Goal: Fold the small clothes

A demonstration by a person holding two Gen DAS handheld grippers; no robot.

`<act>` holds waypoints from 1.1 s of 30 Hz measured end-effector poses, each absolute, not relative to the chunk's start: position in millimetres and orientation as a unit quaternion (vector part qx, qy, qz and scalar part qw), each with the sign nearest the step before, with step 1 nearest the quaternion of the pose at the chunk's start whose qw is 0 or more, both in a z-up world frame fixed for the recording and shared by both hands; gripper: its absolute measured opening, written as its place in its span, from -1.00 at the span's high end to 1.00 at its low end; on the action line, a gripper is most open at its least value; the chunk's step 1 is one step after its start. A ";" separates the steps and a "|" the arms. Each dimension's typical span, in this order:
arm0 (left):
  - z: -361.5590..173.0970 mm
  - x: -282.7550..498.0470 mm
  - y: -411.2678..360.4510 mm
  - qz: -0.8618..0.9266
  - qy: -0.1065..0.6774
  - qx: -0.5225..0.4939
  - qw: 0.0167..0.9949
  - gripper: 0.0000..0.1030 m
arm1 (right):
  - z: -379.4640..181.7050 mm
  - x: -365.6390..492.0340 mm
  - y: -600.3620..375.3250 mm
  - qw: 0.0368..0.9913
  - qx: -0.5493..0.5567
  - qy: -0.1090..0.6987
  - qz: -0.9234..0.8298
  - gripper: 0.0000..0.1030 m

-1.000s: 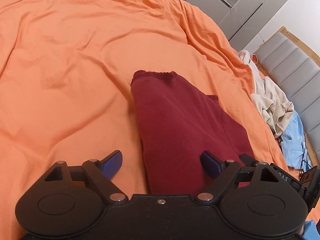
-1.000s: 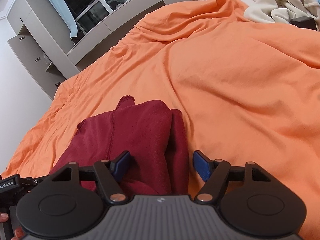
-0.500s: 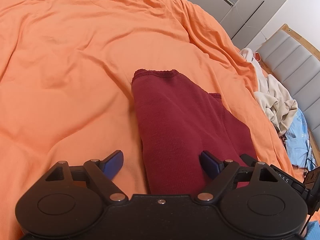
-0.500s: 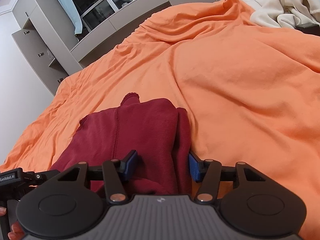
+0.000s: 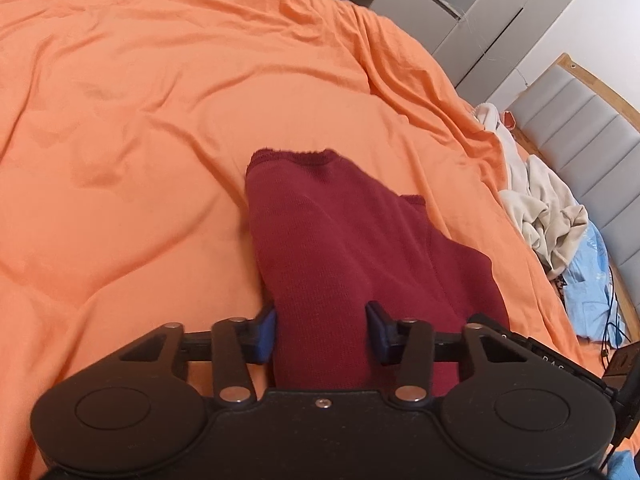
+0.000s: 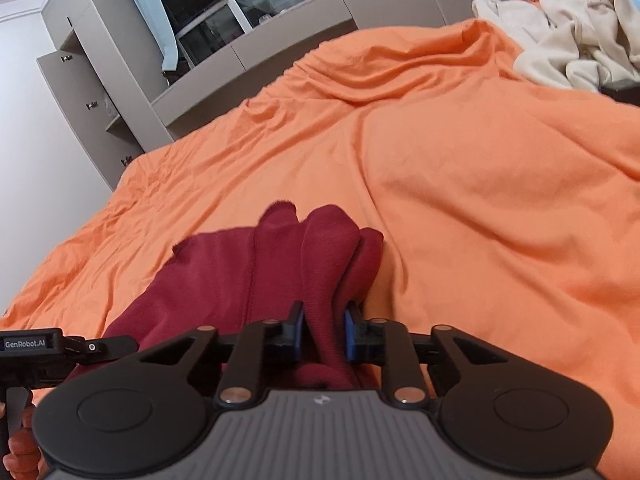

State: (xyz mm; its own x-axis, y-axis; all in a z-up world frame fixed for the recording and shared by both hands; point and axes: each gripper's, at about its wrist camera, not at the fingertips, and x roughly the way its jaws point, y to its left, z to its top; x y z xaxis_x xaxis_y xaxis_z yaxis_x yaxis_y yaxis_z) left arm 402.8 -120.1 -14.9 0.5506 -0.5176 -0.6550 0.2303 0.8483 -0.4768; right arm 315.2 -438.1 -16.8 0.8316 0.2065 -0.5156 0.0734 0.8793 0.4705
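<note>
A dark red knitted garment (image 5: 340,232) lies partly folded on the orange bed cover (image 5: 140,120). My left gripper (image 5: 321,330) is at its near edge; its jaws are closing with a wide band of the fabric filling the gap and both blue pads (image 5: 266,334) against it. In the right wrist view the same garment (image 6: 280,256) is gathered into ridges. My right gripper (image 6: 323,334) is closing on one ridge, with the cloth pinched between its pads. The left gripper's body (image 6: 40,348) and a hand (image 6: 20,452) show at the lower left there.
A pile of cream clothes (image 5: 548,208) and a light blue garment (image 5: 588,280) lie near the grey padded headboard (image 5: 580,120). The cream pile (image 6: 568,40) shows at upper right in the right wrist view. Grey cabinets (image 6: 100,100) stand beyond the bed. Orange cover (image 6: 480,200) spreads around.
Both grippers' jaws have come together from wide apart onto the red garment. The fabric has bunched into upright ridges between the right pads.
</note>
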 end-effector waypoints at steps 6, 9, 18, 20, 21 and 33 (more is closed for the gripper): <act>17.0 389.2 -128.8 -0.231 0.378 -0.130 0.887 0.31 | 8.9 305.5 -429.2 0.938 0.230 0.252 0.058 0.69; 30.0 383.0 -130.1 -0.239 0.361 -0.124 0.893 0.32 | 22.5 300.6 -423.1 0.941 0.233 0.235 0.070 0.70; 79.4 356.9 -99.2 -0.223 0.290 -0.106 0.925 0.33 | 51.1 301.9 -391.8 0.942 0.241 0.207 0.111 0.71; 84.6 352.5 -88.6 -0.214 0.284 -0.105 0.929 0.33 | 52.8 305.5 -381.6 0.941 0.239 0.209 0.120 0.71; 85.9 350.9 -83.5 -0.209 0.283 -0.107 0.930 0.33 | 52.8 306.8 -376.9 0.940 0.238 0.211 0.123 0.71; 60.4 345.7 -58.8 -0.177 0.321 -0.079 0.927 0.32 | 24.8 317.7 -341.7 0.929 0.219 0.271 0.124 0.70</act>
